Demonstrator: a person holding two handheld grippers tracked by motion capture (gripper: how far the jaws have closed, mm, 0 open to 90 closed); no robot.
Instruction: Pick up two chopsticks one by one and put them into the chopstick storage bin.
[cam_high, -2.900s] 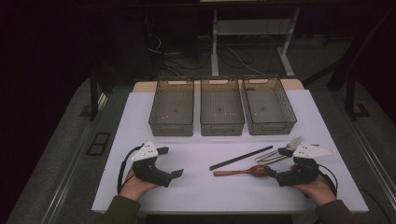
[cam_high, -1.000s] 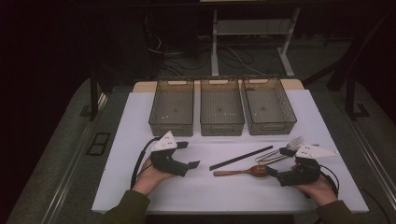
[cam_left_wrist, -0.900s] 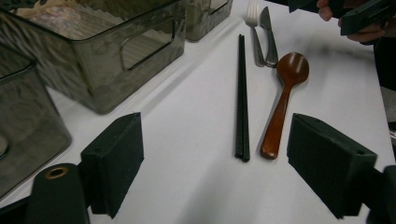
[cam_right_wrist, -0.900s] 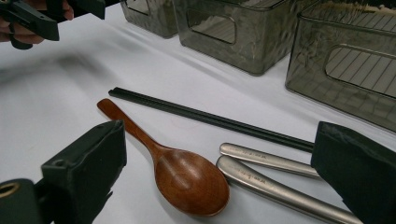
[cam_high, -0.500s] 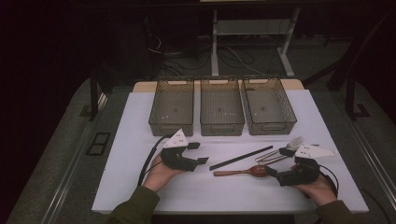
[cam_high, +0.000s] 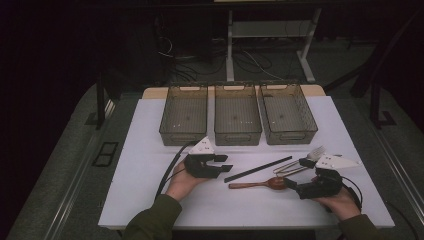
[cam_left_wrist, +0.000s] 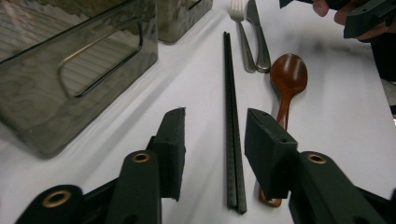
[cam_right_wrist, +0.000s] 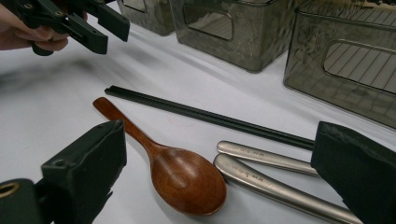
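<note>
Left claw (cam_high: 224, 165) sits just left of centre in the high view, right at the near tip of the black chopsticks (cam_high: 258, 169). Its jaws have just been closing and now stand at a narrow gap. In the left gripper view the chopsticks (cam_left_wrist: 232, 126) run straight up the middle of the frame between the two pads, and neither pad touches them. They lie flat on the white table (cam_high: 145, 150), slanting up to the right in the high view.

Right claw (cam_high: 292, 186) rests low at the right, jaws spread wide, gripping nothing. In the right gripper view the wooden spoon (cam_right_wrist: 173, 168) lies between the jaws at lower centre, with the steel fork and knife handles (cam_right_wrist: 266, 168) just right of its bowl. Three smoky clear bins (cam_high: 238, 113) line the top of the table.
</note>
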